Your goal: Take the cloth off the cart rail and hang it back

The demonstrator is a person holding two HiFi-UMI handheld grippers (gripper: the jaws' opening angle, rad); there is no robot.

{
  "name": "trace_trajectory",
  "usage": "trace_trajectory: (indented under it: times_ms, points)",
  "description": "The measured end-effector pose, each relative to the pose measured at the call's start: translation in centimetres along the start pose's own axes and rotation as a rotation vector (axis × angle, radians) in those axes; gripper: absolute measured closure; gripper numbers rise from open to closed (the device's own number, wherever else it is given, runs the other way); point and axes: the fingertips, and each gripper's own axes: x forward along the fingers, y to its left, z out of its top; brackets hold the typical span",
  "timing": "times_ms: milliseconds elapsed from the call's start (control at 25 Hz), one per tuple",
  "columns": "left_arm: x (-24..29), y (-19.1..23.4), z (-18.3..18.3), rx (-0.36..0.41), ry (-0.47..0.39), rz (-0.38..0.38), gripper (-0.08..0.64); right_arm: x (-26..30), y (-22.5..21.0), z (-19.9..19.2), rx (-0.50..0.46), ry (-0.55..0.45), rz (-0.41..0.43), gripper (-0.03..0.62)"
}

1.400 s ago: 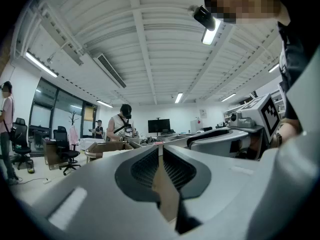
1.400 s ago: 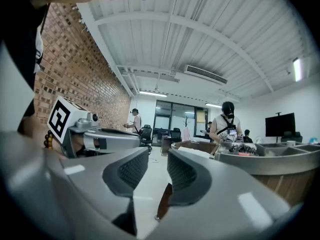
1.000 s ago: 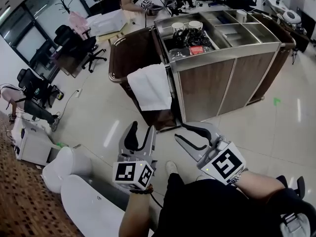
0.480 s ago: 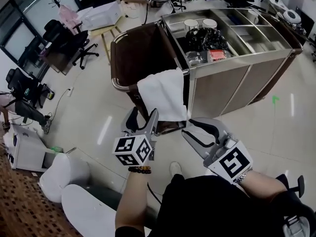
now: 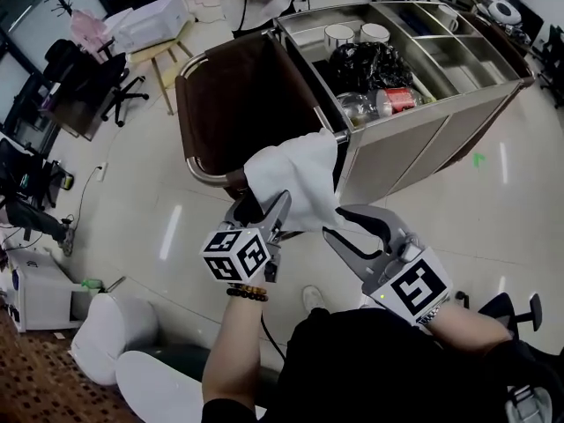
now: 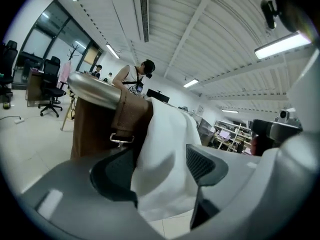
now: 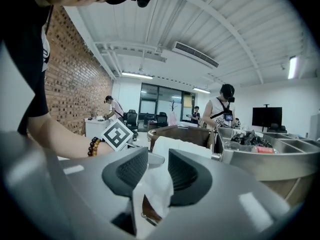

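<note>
A white cloth point(image 5: 295, 174) hangs over the chrome rail point(image 5: 201, 170) of the cart's brown bag point(image 5: 242, 86). My left gripper point(image 5: 263, 208) is at the cloth's lower left edge. Its jaws have just been opening and stand wide, with the cloth point(image 6: 165, 169) hanging between the pads and not pressed. The rail point(image 6: 95, 90) shows just beyond. My right gripper point(image 5: 337, 223) is at the cloth's lower right corner, jaws partly apart. A fold of the cloth point(image 7: 152, 194) hangs in the narrow gap of the right gripper point(image 7: 157, 166), with no clear pinch.
The steel cart point(image 5: 423, 113) carries bowls, a black bag and a red can in its top trays. Office chairs point(image 5: 84, 73) stand at the far left, and a white bin point(image 5: 115, 324) is at my lower left. A person point(image 6: 135, 76) stands behind the cart.
Both grippers moved forward to the hanging cloth, which now lies between each pair of jaws. The left jaws spread wider and the left gripper rolled. The right jaws kept their width.
</note>
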Motion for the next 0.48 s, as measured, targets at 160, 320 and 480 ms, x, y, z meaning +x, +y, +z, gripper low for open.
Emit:
trace_trajectory:
  times_ms: [160, 320, 480]
  points:
    - [0.9, -0.8, 0.1, -0.005, 0.011, -0.075, 0.299, 0.9, -0.7, -0.6, 0.017, 0.011, -0.012, 0.466]
    - [1.6, -0.9, 0.4, -0.01, 0.024, -0.101, 0.368, 1.1, -1.1, -0.9, 0.027, 0.009, -0.014, 0.466]
    - [1.4, -1.4, 0.9, -0.015, 0.014, -0.11, 0.469, 0.7, -1.2, -0.9, 0.032, 0.005, -0.014, 0.466]
